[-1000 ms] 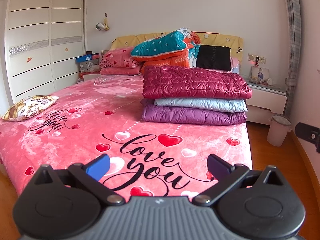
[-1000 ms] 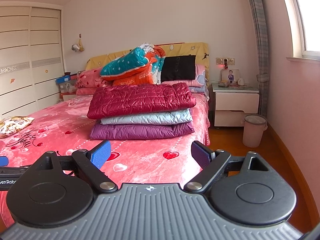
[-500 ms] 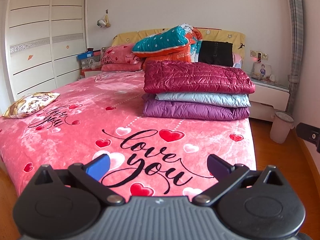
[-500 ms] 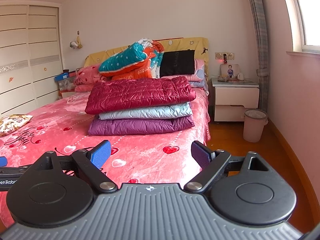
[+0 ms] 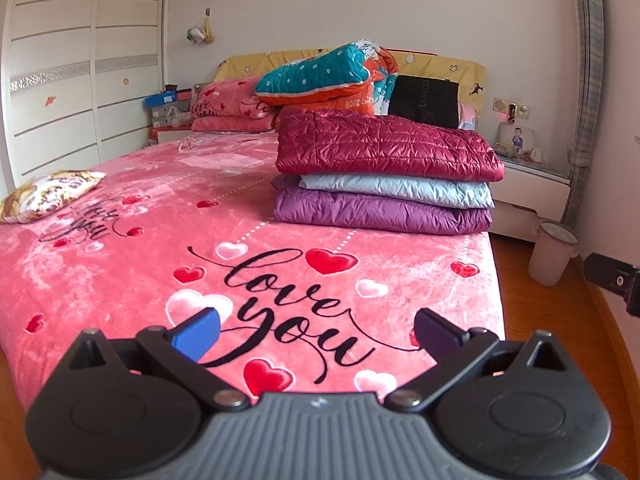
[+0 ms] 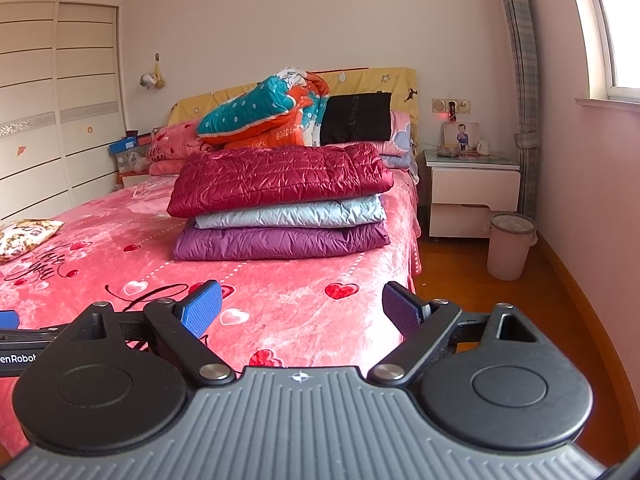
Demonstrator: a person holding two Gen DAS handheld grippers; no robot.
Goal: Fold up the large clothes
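Three folded padded jackets lie stacked on the pink bedspread (image 5: 120,264), toward the far right part of the bed: a dark red jacket (image 5: 384,146) on top, a pale blue jacket (image 5: 396,194) in the middle and a purple jacket (image 5: 380,214) at the bottom (their edges line up fairly squarely). From the right wrist view the same pile sits just ahead, with the dark red jacket (image 6: 276,178) overhanging the pale blue jacket (image 6: 288,212) and the purple jacket (image 6: 280,240).

Two grippers hover near the foot of the bed. The left gripper (image 5: 316,330) has its two fingers spread wide with nothing between them, above the black "love you" lettering. The right gripper (image 6: 302,306) is likewise spread wide and holds nothing.

On the far left of the bedspread rests one small patterned cushion (image 5: 48,196). At the headboard lie two pink pillows (image 5: 230,110), one on the other, beside a teal and orange quilt (image 5: 324,74).

One pink bin (image 6: 510,246) stands on the floor to the right, near the white nightstand (image 6: 472,192); its contents cannot be made out.
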